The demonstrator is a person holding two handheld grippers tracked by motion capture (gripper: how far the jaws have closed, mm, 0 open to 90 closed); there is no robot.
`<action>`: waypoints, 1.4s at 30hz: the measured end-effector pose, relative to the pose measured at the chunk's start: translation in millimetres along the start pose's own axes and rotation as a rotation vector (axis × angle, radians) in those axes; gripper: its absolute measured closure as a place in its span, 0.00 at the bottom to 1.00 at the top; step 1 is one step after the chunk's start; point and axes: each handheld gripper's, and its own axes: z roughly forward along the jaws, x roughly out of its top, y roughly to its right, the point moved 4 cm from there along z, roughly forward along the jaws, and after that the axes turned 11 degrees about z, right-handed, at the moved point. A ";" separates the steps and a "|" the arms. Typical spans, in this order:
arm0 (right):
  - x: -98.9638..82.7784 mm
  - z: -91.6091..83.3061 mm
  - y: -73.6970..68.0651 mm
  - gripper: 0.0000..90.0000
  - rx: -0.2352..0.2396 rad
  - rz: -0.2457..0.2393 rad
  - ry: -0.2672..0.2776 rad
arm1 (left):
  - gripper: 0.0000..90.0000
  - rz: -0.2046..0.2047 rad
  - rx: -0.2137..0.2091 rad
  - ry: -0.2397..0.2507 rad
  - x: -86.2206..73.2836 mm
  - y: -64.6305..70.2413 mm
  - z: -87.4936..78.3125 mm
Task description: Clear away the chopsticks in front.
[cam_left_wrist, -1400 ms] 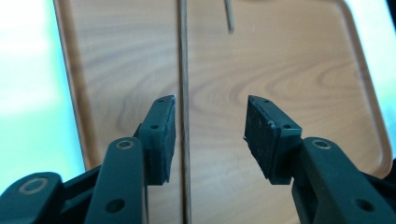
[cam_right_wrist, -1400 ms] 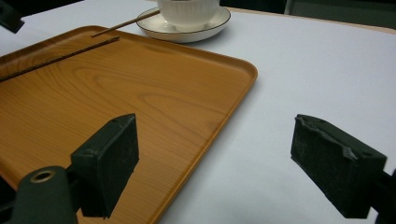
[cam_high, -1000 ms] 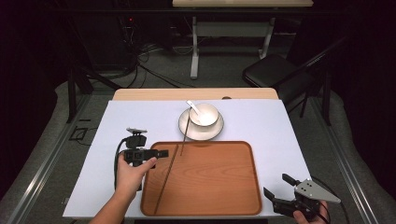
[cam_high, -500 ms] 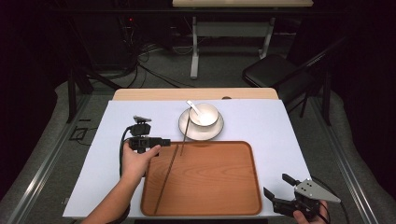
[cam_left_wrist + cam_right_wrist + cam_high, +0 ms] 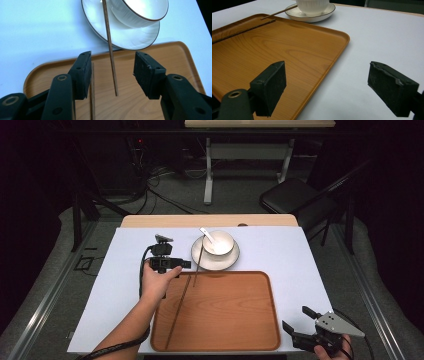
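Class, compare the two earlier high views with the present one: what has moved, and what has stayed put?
The left gripper has moved forward along the wooden tray's left edge towards the white saucer, its open jaws now straddling the thin brown chopstick leaning on that saucer. Nothing was grasped. The right gripper, white bowl, tray and second chopstick stayed put.

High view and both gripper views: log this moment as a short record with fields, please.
surface: white table
tray: wooden tray, near edge of table
chopsticks: one chopstick lying in tray; other chopstick bridging saucer and tray
bowl: white bowl on saucer, spoon inside
left gripper: jaws open around the bridging chopstick
right gripper: open, beside tray
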 end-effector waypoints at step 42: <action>-0.2 -0.8 0.8 0.16 0.002 0.003 0.005 | 0.86 -0.109 -0.049 -0.133 1.1 -3.7 71.3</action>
